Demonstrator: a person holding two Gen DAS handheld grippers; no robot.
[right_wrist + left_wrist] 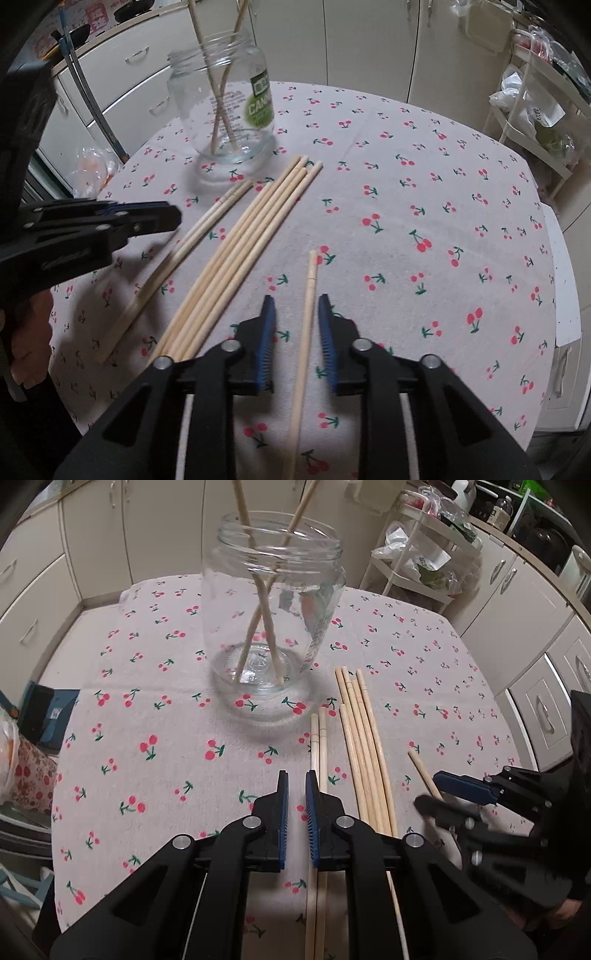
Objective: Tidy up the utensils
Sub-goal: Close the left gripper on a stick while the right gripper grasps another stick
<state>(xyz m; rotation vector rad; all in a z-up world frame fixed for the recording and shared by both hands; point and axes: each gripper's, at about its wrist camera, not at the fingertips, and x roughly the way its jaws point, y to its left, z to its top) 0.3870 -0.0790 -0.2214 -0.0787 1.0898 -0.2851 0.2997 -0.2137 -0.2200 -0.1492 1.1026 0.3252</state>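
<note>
A clear glass jar (273, 627) (221, 110) stands upright on the cherry-print tablecloth (147, 709), and two wooden chopsticks (260, 620) cross inside it. On the cloth near it lie a pair of chopsticks (320, 738) (207, 225) and a bundle of several more (360, 731) (258, 225). My left gripper (296, 781) (176, 218) is shut on nothing, just left of the pair. A single chopstick (311, 284) (421, 764) lies apart on the right. My right gripper (296, 298) (428, 789) is open around it, and the pads do not press it.
White cabinets ring the round table. A white cart (417, 565) with bags stands behind on the right. A blue box (44, 712) and a plastic bag sit beyond the table's left edge. A person's hand (26, 332) holds the left gripper.
</note>
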